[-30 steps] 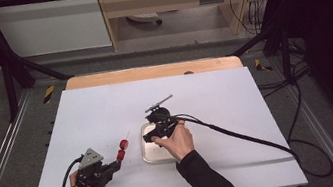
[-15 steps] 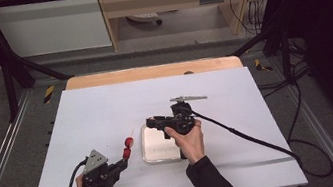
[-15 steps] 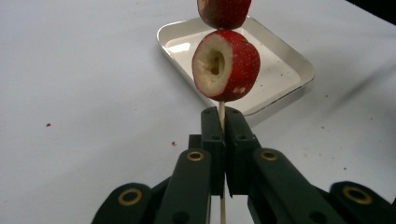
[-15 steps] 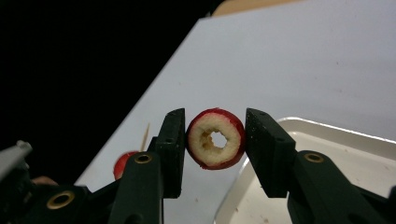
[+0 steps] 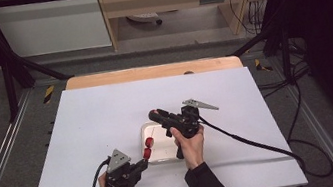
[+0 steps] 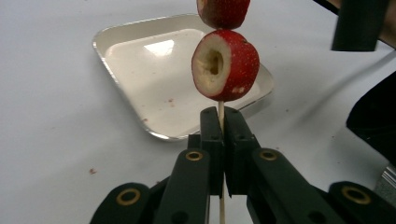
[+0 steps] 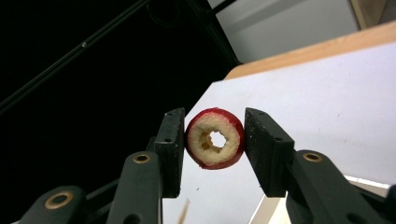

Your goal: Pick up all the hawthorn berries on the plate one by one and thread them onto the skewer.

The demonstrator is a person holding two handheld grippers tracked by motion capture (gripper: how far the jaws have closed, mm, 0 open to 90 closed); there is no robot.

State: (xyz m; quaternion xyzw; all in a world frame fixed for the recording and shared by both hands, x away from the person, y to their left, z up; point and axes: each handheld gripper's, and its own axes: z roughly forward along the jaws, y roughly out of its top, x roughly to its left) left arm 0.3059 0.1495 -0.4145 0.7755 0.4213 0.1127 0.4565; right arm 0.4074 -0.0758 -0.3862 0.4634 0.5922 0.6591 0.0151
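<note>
- I see L gripper (image 6: 222,135) clamped tight on skewer (image 6: 221,116) w/ two strawberry pieces (image 6: 225,65), near the white tray (image 6: 140,70).
- R gripper (image 7: 212,140) holds a strawberry ring (image 7: 215,138), above tray's far side.

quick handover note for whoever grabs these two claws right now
Left claw: shut on the skewer, which carries two strawberry pieces, held over the near edge of the tray.
Right claw: shut on a cored strawberry piece, held up above the table, beyond the tray.
Done: two pieces threaded, a third picked up; the tray looks empty apart from crumbs.
Left: line the hole of the third piece up with the skewer tip and push it on, probably then set the skewer down.
</note>
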